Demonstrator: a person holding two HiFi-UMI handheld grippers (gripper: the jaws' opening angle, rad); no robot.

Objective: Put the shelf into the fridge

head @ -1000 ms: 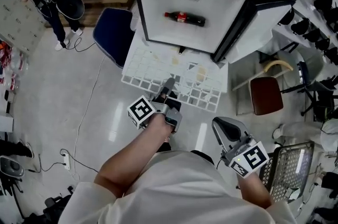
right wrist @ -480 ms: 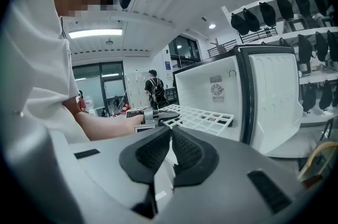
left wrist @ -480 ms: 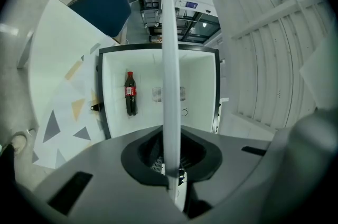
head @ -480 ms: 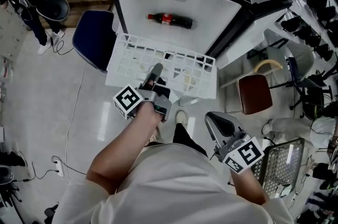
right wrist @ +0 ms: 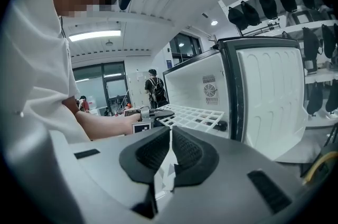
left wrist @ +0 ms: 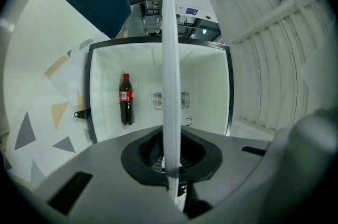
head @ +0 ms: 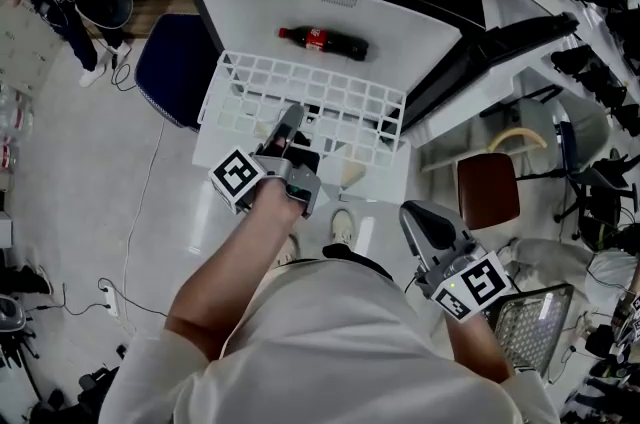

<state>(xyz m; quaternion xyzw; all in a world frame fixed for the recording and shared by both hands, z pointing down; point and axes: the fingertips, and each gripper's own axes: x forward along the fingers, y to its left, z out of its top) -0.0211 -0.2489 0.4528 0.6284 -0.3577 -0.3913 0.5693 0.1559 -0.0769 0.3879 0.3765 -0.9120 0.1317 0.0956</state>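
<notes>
In the head view, the left tool point(head: 289, 120) is clenched on the near edge of the white grid shelf point(head: 345, 97). It holds the shelf out level in front of the open fridge point(head: 250, 2). The shelf's far edge is at the mouth of the compartment (whether it has crossed the lip I cannot tell). A cola bottle point(head: 322, 41) lies on its side inside. The right tool point(head: 425, 224) hangs near the person's body on the right, well apart from the shelf. A blue chair point(head: 170, 72) stands left of the fridge.

In the left gripper view, the shelf shows edge-on as a thin white strip pinched between the dark pads. The fridge's white cavity lies straight beyond it.

In the right gripper view, the pads are pressed together with nothing between them. Farther off, the left tool holds the shelf at the fridge opening.
</notes>
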